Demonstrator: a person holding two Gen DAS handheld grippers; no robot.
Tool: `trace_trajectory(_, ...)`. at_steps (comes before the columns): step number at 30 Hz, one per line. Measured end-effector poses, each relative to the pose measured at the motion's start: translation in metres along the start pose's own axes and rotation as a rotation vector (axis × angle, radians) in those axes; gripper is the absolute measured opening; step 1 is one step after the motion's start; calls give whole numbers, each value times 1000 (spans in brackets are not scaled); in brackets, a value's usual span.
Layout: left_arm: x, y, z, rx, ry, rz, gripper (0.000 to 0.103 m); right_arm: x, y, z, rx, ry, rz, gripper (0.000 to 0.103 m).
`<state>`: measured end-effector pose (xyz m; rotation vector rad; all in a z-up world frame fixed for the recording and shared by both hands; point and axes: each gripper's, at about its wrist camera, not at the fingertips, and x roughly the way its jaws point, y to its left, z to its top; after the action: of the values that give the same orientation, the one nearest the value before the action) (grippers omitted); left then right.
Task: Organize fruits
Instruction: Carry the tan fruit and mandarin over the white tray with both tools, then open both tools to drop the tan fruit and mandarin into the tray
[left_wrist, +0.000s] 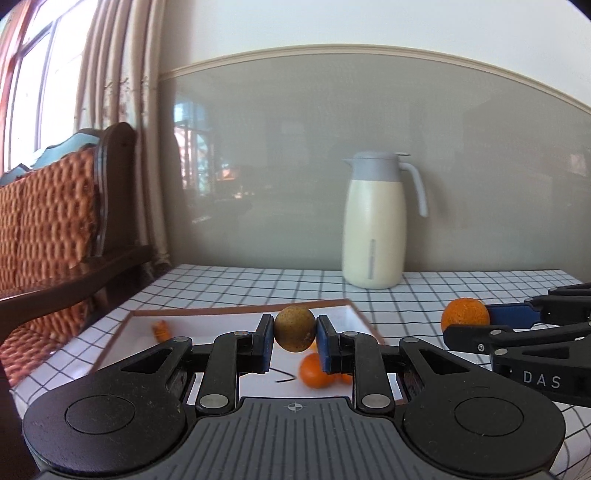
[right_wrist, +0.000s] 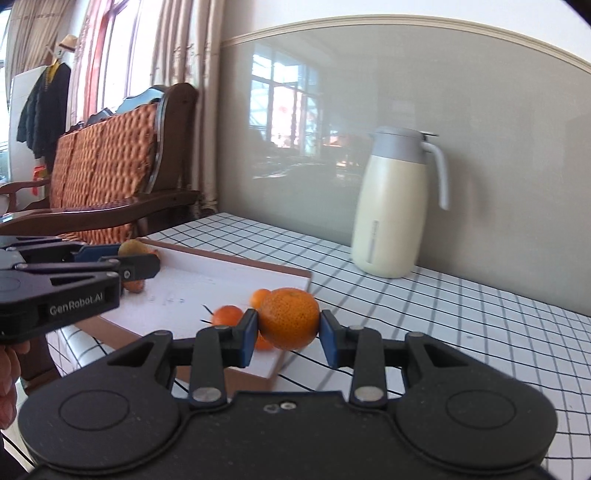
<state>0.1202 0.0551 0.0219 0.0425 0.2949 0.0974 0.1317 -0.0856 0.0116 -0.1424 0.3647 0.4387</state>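
A: What does the left gripper (left_wrist: 294, 331) hold?
B: A brownish-green fruit (left_wrist: 294, 329), clamped between both pads, raised over the white tray (left_wrist: 236, 320) containing small oranges (left_wrist: 313, 370).

A: And the right gripper (right_wrist: 288, 329)?
B: Closed on an orange (right_wrist: 289, 318), above the tray's right corner and the checked tablecloth (right_wrist: 461, 314).

Checked-cloth table (right_wrist: 461, 314), white tray (right_wrist: 207, 277) and cream jug (right_wrist: 391, 210) on it
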Motion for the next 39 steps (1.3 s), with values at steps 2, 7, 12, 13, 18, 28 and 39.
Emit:
trace_trajectory(2, -1, 11, -1, -12, 0, 16, 25, 2, 7, 2, -1, -9, 8, 27)
trace_trajectory(7, -5, 33, -3, -30, -6, 58, 25, 10, 20, 9, -5, -23, 22, 27)
trace_trajectory(12, -6, 53, -2, -36, -12, 100, 25, 22, 32, 17, -15, -41, 26, 27)
trace_trajectory(13, -5, 57, -2, -35, -13, 111, 25, 26, 35, 19, -16, -41, 26, 27)
trace_trajectory(18, 2, 78, -1, -54, -9, 149, 25, 40, 40, 26, -18, -48, 28, 27)
trace_trajectory(28, 28, 105, 1, -83, 8, 187, 25, 70, 40, 34, 23, -39, 40, 27)
trace_trajectory(39, 58, 119, 8, -99, 27, 198, 25, 99, 39, 44, 14, -37, 36, 27)
